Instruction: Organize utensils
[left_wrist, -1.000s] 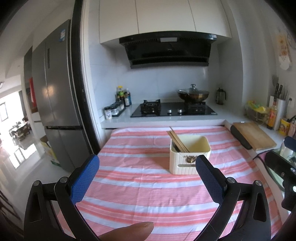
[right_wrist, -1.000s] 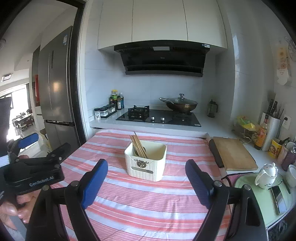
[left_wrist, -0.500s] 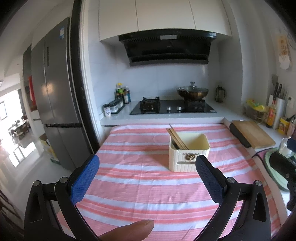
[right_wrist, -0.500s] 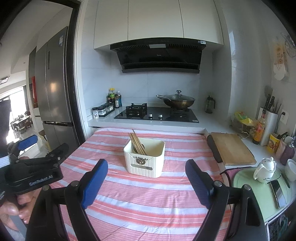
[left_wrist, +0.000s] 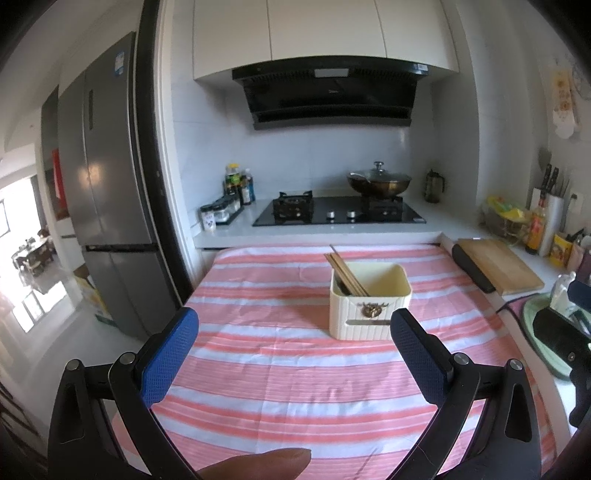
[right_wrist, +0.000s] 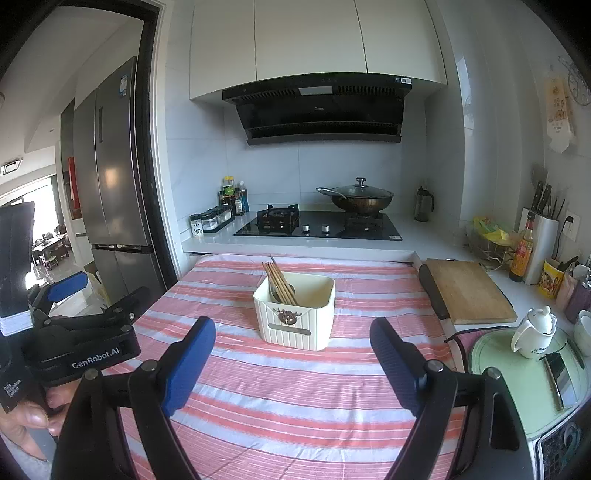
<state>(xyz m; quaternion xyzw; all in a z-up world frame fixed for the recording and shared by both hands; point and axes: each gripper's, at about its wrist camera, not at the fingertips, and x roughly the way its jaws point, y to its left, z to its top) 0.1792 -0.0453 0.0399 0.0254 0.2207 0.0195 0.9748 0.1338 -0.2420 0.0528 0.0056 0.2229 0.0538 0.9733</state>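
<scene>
The left gripper (left_wrist: 293, 334) has its jaws spread wide and nothing is between them. Its two blue pads hang above the striped cloth (left_wrist: 280, 373) and touch nothing. Ahead of the jaws, a little nearer to the right pad than to the left one, stands the cream utensil holder (left_wrist: 369, 306). It is upright on the cloth and apart from both pads. Inside it, in its left part, a bundle of wooden chopsticks (left_wrist: 345, 273) leans toward the far left, with the upper ends sticking out over the rim. Something grey lies under the chopsticks, but I cannot tell what it is. The right part of the holder shows only its pale inner wall.

The right gripper (right_wrist: 291, 341) is also wide open and holds nothing. Here the utensil holder (right_wrist: 295, 317) stands almost in the middle between the two pads, ahead of them and not touching them. The chopsticks (right_wrist: 281, 282) lean against its left side, and a metal spoon (right_wrist: 277, 291) is behind them in the same part.

Far ahead of both pairs of jaws, a lidded wok (right_wrist: 360, 197) sits on the black stove (right_wrist: 317, 227). To the right of the right pad a wooden cutting board (right_wrist: 467, 291) lies on the counter. Nearer, a white teapot (right_wrist: 533, 332) stands on a green lid (right_wrist: 517, 373).
</scene>
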